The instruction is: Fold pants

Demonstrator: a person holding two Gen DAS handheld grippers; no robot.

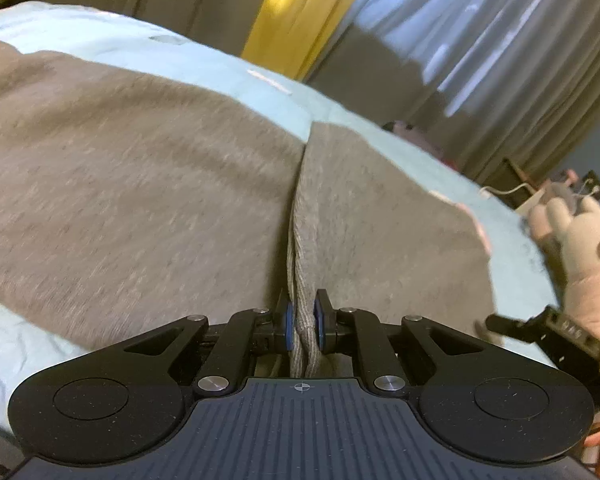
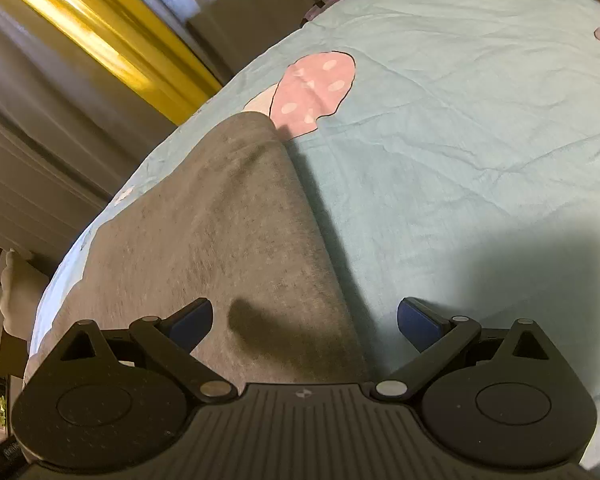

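Observation:
Grey pants (image 1: pixel 148 168) lie spread on a light blue bedsheet (image 1: pixel 100 44). In the left wrist view my left gripper (image 1: pixel 303 320) is shut on a ribbed edge of the pants, which is pinched upright between the blue pads (image 1: pixel 288 322). A raised fold runs away from the jaws. At the right edge of that view a black part of the right gripper (image 1: pixel 548 326) pokes in. In the right wrist view my right gripper (image 2: pixel 304 316) stands open over the edge of a grey pant leg (image 2: pixel 220 240). Its blue fingertips (image 2: pixel 418 318) hold nothing.
The bedsheet (image 2: pixel 460 140) bears a pink spotted mushroom print (image 2: pixel 316 88) beside the pant leg. Grey curtains (image 1: pixel 480 60) and a yellow one (image 1: pixel 296 8) hang behind the bed. A pale plush toy (image 1: pixel 580 240) sits at the bed's right edge.

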